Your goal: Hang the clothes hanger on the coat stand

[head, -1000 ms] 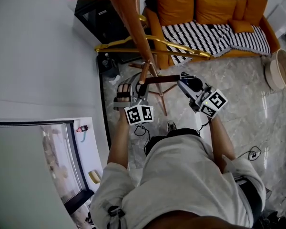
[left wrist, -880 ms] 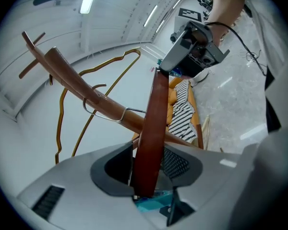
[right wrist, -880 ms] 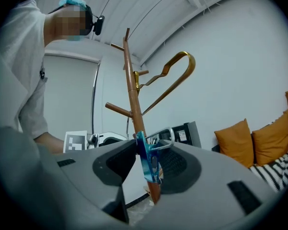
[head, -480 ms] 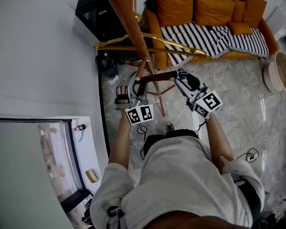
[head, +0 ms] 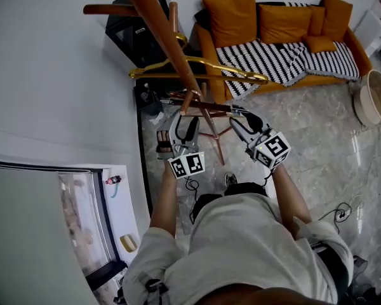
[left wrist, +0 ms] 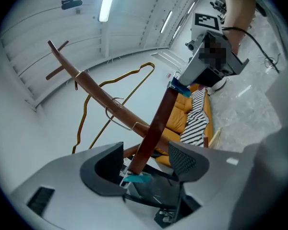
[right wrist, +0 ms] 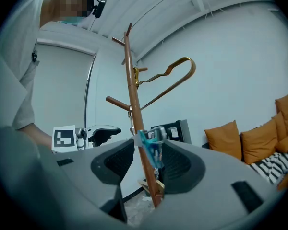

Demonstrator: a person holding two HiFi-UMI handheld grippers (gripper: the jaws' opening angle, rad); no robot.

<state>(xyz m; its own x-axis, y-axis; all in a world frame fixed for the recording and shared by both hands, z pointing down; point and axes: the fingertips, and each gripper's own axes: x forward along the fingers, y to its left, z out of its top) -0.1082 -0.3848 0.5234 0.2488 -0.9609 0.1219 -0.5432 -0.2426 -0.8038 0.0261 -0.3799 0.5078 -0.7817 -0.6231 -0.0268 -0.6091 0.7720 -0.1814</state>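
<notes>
Grey marbled floor (head: pixel 317 145), white wall at left, orange sofa (head: pixel 273 24) with a striped throw at the far side. Wooden coat stand (head: pixel 165 37) rises at far left of centre; a gold hanger (head: pixel 152 73) already hangs from it, high up.

Task item: dark brown hanger (head: pixel 209 108), bar roughly level, just near of the stand's pole and spanning the two grippers. Its wire hook (left wrist: pixel 116 119) loops over the wood of the stand; whether it bears the weight cannot be told.

Left gripper (head: pixel 185 121): jaws opening, wide apart. The left end of the brown bar, with a teal tip, passes between them, closer to one pad, with clear space to the other. No clamping seen.

Right gripper (head: pixel 241 121): jaws moderately apart. The bar's other teal-tipped end sits between them, close against one pad, with a narrow gap at the other. Not pinched.

Both grippers sit at about the same height, near side of the stand, one at each end of the bar.
</notes>
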